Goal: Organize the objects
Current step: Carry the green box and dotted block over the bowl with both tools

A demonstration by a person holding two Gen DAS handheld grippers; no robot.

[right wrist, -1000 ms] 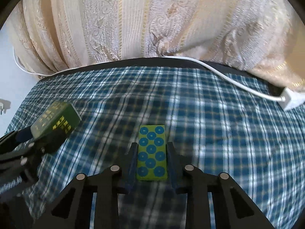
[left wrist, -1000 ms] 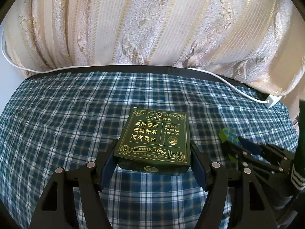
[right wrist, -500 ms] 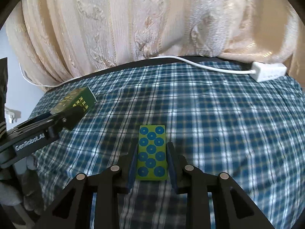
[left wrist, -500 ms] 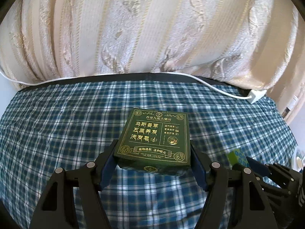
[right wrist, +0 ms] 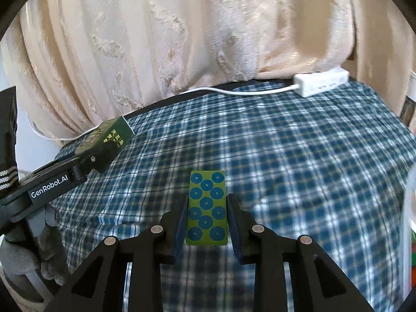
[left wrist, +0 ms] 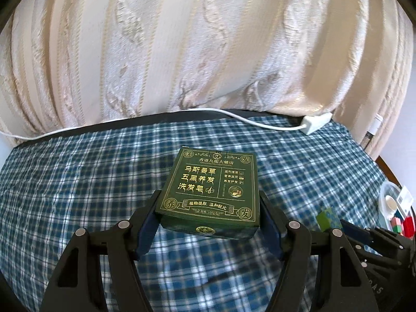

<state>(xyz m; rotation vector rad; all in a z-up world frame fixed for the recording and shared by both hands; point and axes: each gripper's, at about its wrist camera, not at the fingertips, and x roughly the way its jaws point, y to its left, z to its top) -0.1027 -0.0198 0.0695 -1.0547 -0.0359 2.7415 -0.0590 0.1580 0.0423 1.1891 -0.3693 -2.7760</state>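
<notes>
The left gripper [left wrist: 209, 217] pinches a dark green box [left wrist: 212, 191] by its two long sides, printed face up and level, carried above the middle of the plaid-covered table [left wrist: 78, 182]; the side grip leaves its base free for setting down flat. The right gripper [right wrist: 207, 219] clamps a small green block with blue dots [right wrist: 207, 208] the same way, lifted over the cloth. Both loads point toward the table's right edge, where a clear container [left wrist: 390, 202] sits, holding what look like small coloured pieces, though it is blurred. That is probably the drop spot. A white power strip [right wrist: 321, 82] lies at the far right corner by the curtain [left wrist: 182, 46].
</notes>
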